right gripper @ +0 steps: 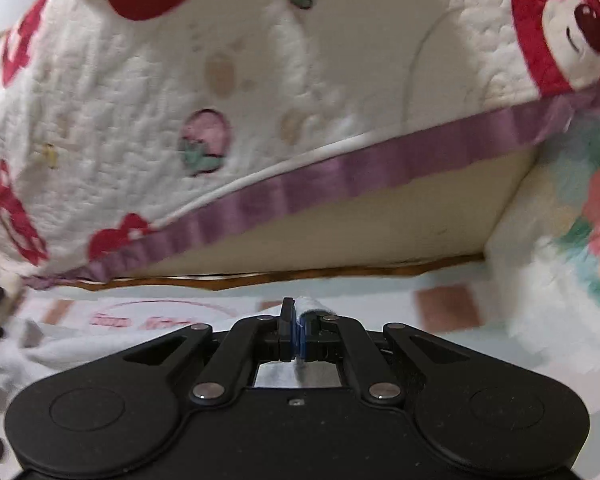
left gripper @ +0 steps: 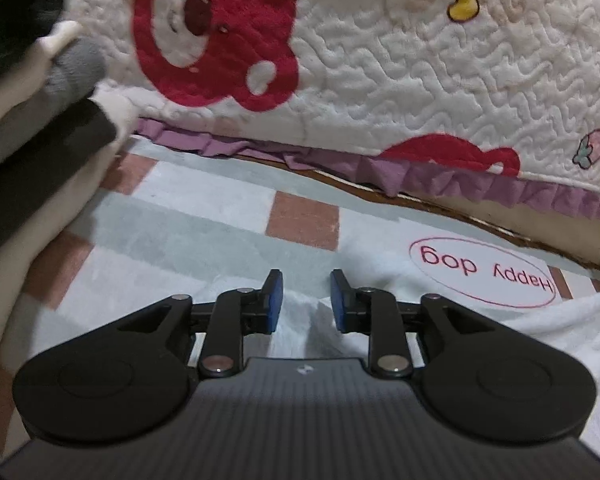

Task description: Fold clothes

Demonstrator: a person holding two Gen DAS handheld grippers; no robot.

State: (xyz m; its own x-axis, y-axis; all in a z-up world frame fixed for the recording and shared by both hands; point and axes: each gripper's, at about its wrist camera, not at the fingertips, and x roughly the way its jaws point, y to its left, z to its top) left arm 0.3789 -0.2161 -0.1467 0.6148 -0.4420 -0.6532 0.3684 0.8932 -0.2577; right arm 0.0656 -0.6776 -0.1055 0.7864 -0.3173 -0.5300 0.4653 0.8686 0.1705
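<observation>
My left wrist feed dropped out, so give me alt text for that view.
The left gripper is open, its blue pads apart above a white garment on a checked sheet. A stack of folded clothes rises at left, and a quilted bear-print cushion stands behind.

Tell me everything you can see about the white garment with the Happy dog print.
The white soft-looking cloth garment with a red oval "Happy dog" print lies rumpled on the checked pink and pale blue sheet, below the quilted cream bear-pattern cover. Its print reads upside down in the left view. The right tongs are shut on a fold of it; the open left tongs hover over it.
</observation>
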